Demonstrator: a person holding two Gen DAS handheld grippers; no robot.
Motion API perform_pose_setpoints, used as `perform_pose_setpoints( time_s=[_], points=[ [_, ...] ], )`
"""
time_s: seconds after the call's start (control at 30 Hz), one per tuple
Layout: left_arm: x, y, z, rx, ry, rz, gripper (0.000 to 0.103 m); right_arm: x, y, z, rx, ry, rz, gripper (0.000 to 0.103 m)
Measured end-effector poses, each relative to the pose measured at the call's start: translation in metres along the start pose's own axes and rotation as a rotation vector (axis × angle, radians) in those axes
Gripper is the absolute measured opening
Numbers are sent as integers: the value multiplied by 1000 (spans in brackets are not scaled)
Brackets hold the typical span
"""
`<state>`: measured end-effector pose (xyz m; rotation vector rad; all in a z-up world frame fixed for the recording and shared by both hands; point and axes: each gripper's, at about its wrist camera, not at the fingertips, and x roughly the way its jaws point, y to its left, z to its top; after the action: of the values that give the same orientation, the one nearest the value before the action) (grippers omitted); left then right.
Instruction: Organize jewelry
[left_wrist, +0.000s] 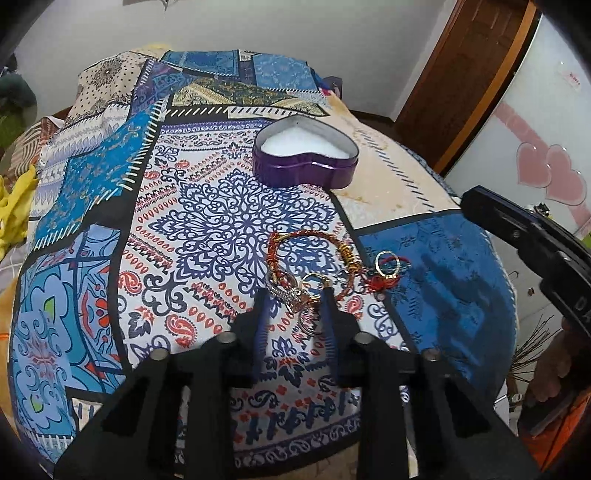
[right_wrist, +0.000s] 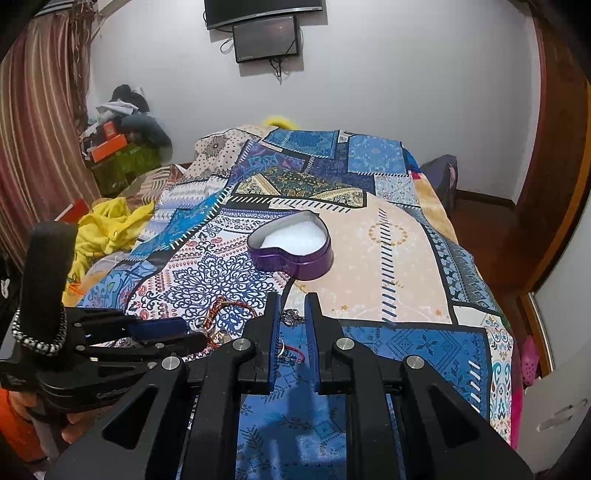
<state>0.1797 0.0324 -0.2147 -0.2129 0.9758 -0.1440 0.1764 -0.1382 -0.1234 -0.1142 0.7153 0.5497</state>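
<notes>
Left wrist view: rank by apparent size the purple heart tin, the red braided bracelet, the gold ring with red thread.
1. purple heart tin, though farthest away
2. red braided bracelet
3. gold ring with red thread

Clear gaps in apparent size; no ties.

A bed (right_wrist: 388, 258) is covered by a patchwork-patterned blanket (right_wrist: 424, 343). Two dark screens (right_wrist: 266, 37) are mounted on the white wall (right_wrist: 406, 92). Striped curtains (right_wrist: 40, 122) are hung beside piled clutter (right_wrist: 122, 125). A wooden door frame (left_wrist: 469, 77) is seen alongside a frosted panel marked with pink hearts (left_wrist: 550, 173).
</notes>
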Motion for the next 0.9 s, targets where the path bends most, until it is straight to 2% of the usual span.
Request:
perform_pose_setpoints(
  time_s=[0.13,0.17,0.3,0.57,0.9],
  points=[
    [5,3,1,-14,1,2,18,2,0,0,1,9,2,12],
    [5,3,1,-14,1,7,13,3,1,-1,0,12,3,12],
    [5,3,3,-10,-10,15,10,3,2,-1,-7,15,3,12],
    [-19,2,12,13,-86,41,9,3,1,7,-17,0,-5,12],
    [-37,1,54,51,-182,51,9,15,5,37,-43,-48,-3,12]
  ],
)
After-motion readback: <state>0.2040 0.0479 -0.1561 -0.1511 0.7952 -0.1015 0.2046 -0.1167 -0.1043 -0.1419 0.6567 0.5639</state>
